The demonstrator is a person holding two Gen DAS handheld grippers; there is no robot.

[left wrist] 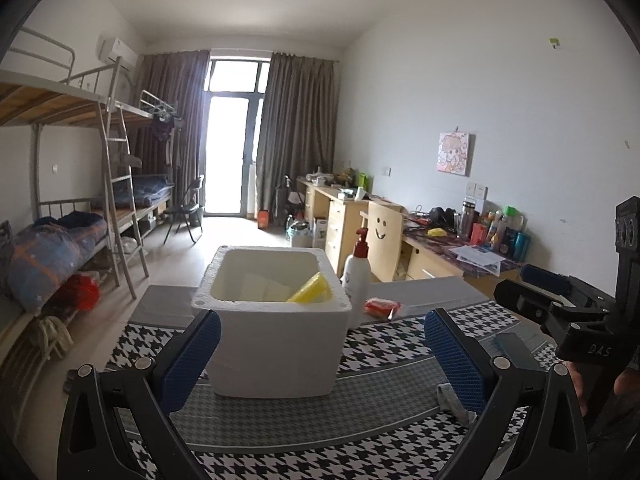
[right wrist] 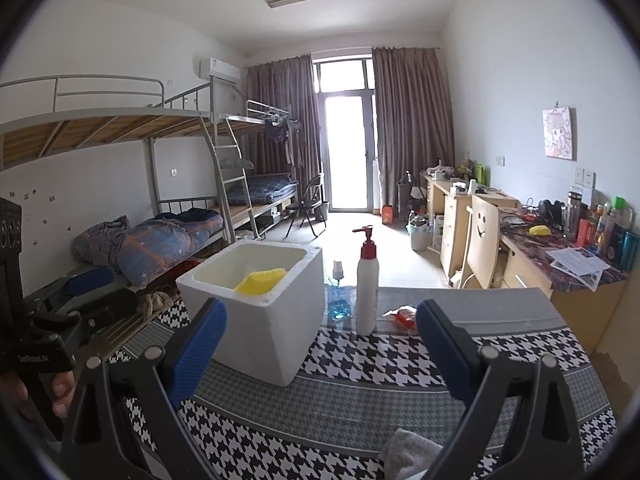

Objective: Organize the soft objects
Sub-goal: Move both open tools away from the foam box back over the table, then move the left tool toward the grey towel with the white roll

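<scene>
Grippers: two, one in each of the person's hands, both raised above a table spread with a black-and-white houndstooth cloth.
Left gripper: jaws spread wide with nothing between the blue pads; the foam box sits beyond the gap.
Right gripper: jaws likewise wide apart and empty; it also shows at the right edge of the left wrist view.
Foam box: one, white, open-topped, standing upright on the cloth, nearer the table's left side.
Yellow sponge: one soft piece, leaning inside the box against its right wall, its top near rim level.
Grey cloth: one crumpled soft piece lying on the table at the near edge, just beneath the right gripper's right finger; in the left wrist view it lies beside the left gripper's right pad.
Red packet: one, flat on the grey border of the cloth, to the right of the pump bottle and apart from it.
Pump bottle: one, white with a red pump head, upright just right of the box.
Spray bottle: one, clear with blue liquid, standing behind the box's right corner, between the box and the pump bottle; seen only from the right wrist.
Bunk beds: two metal frames along the left wall, bedding heaped on the lower bunks.
Desks: a cluttered row along the right wall.
</scene>
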